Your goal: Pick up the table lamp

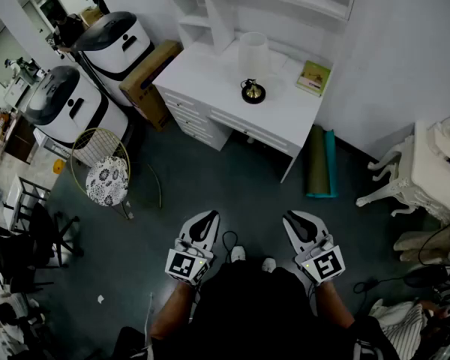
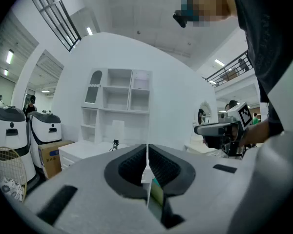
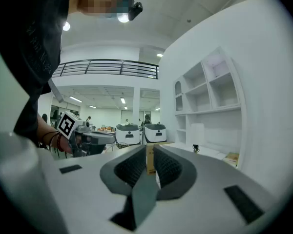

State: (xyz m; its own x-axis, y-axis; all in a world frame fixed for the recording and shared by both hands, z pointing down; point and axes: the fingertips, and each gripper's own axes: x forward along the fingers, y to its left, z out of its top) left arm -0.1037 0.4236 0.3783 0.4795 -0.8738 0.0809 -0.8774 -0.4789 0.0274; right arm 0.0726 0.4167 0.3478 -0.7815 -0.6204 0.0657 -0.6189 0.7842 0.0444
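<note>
The table lamp (image 1: 253,64), with a white shade and a round black base, stands upright on the white desk (image 1: 210,73) at the far side of the room. It also shows small and far off as the lamp (image 2: 116,131) in the left gripper view and the lamp (image 3: 197,134) in the right gripper view. My left gripper (image 1: 208,218) and right gripper (image 1: 294,219) are held side by side close to my body, level, well short of the desk. Both the left gripper (image 2: 147,152) and the right gripper (image 3: 150,154) have their jaws together with nothing between them.
Two white machines (image 1: 111,40) and a cardboard box (image 1: 151,72) stand left of the desk, with a wire-framed stool (image 1: 106,178) in front. Rolled mats (image 1: 322,162) lean at the desk's right. A white ornate chair (image 1: 416,172) is at right. A book (image 1: 313,77) lies on the desk.
</note>
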